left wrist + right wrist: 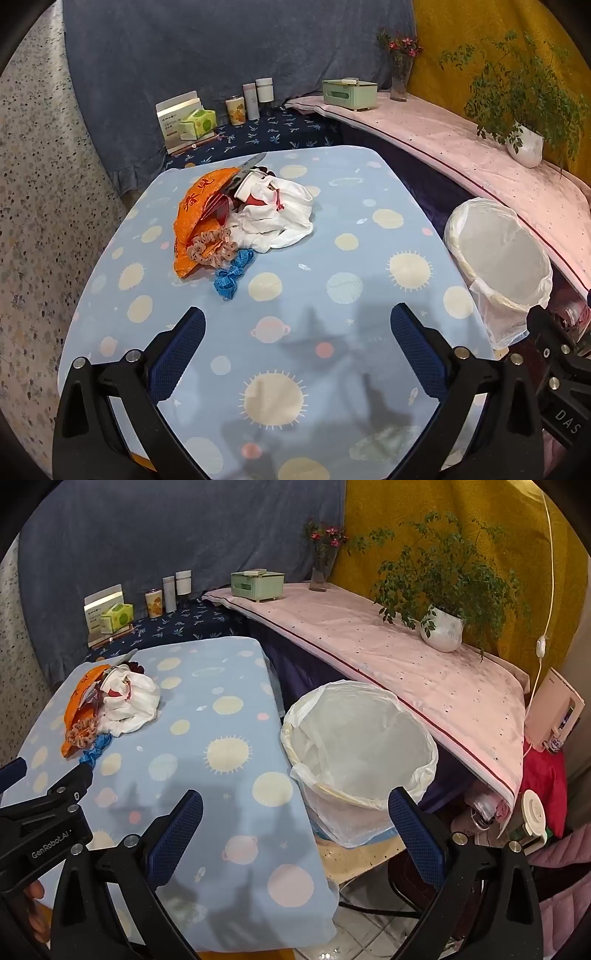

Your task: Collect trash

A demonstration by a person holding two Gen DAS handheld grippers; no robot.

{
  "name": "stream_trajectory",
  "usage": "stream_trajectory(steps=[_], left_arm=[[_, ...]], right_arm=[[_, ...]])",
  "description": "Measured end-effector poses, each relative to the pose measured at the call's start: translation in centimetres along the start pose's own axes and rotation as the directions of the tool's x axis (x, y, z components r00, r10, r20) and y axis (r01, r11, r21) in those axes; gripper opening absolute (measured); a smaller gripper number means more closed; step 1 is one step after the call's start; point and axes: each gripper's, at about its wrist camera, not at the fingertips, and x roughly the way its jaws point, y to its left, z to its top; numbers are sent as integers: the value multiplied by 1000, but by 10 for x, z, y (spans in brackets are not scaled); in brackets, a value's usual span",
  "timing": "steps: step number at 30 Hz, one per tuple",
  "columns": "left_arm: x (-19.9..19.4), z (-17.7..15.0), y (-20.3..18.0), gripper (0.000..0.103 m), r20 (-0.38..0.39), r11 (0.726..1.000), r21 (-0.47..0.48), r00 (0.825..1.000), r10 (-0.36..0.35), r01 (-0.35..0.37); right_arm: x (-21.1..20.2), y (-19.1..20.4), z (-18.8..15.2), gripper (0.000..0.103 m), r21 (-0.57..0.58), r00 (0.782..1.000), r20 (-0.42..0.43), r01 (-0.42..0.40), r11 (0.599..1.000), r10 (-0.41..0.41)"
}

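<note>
On the far left part of the blue planet-print tablecloth (369,258) lies the trash pile: an orange plastic bag (199,218) with red characters, a crumpled white cloth (284,218) leaning against its right side, a beige scrunchie (210,247) on the bag's near edge, and a twisted blue strip (232,273) just in front of that. Something red shows between bag and cloth, and a grey blade-like tip (253,160) pokes out behind the heap; what these are cannot be told. The right wrist view shows the same pile (114,698) at its left edge. Off the table's right side, lower than the tabletop, stands a round bin lined with a white plastic bag (417,753), and no trash shows in the part of it that is visible. The left gripper (297,325) hovers above the near half of the table with its blue-padded fingers (417,347) spread wide apart and nothing between them, well short of the pile. The right gripper (295,808) is likewise wide apart and holds nothing, hanging over the table's right edge and the bin's near rim. Behind the table, a dark patterned surface carries a green tissue pack (197,123) and several small bottles (255,99). A pink-covered ledge (406,672) on the right holds a green box (258,583), a vase of flowers (323,565) and a potted plant (443,627)
</note>
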Motion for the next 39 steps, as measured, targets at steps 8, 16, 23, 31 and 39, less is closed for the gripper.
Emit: stream_trajectory(steps=[8, 16, 23, 31, 39], left_arm=[[-2, 1, -4, 96, 9, 1000, 3, 1000, 3, -3], [-1, 4, -1, 96, 8, 1000, -1, 1000, 3, -3], [-6, 4, -5, 96, 13, 1000, 7, 1000, -1, 1], [-9, 5, -1, 96, 17, 1000, 6, 1000, -5, 5], [-10, 6, -2, 96, 19, 1000, 7, 1000, -6, 6]], right_arm=[[0, 0, 0, 96, -2, 1000, 1, 0, 1000, 0], [0, 2, 0, 96, -3, 1000, 3, 4, 1000, -4], [-2, -1, 0, 96, -2, 1000, 4, 11, 1000, -11], [-1, 0, -1, 96, 8, 1000, 0, 10, 1000, -10], [-1, 0, 0, 96, 8, 1000, -1, 9, 1000, -9]])
